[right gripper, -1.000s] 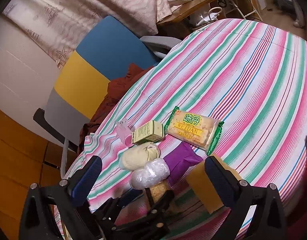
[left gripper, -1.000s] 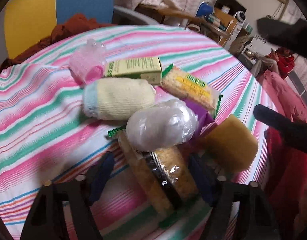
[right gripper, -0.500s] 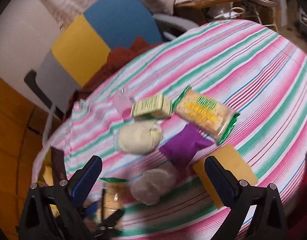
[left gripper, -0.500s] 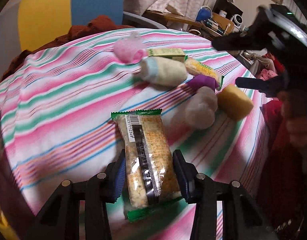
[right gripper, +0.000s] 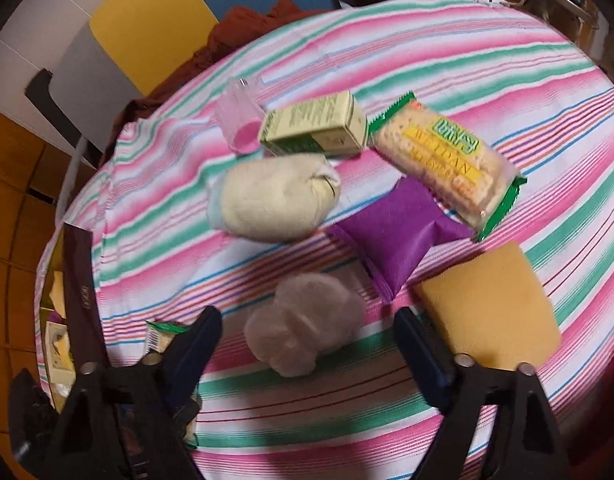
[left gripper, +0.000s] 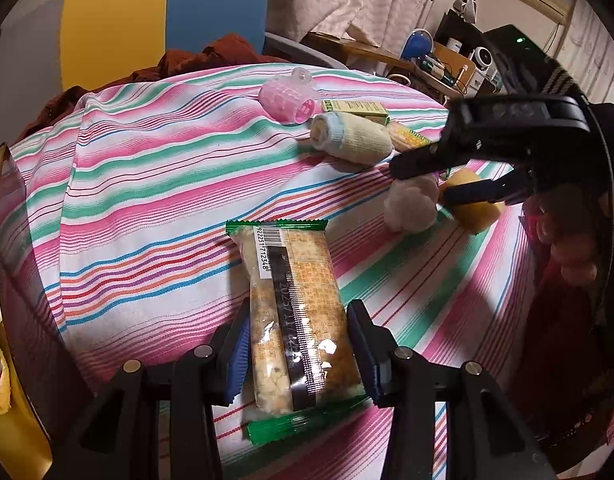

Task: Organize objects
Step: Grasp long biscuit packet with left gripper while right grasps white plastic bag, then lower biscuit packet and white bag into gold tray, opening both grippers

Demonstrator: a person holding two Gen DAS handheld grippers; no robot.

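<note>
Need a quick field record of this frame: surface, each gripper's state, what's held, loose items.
surface: striped tablecloth
left gripper: shut on cracker pack, barcode side up
right gripper: open, over white plastic bundle, not gripping it
loose items: second cracker pack, purple pouch, yellow sponge, rolled sock, green carton, pink cup
contact: second cracker pack overlaps purple pouch

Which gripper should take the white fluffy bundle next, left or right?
Right. The right gripper is open with the fluffy bundle just ahead of its fingers. The left gripper is shut on the cracker packet, farther from it.
</note>
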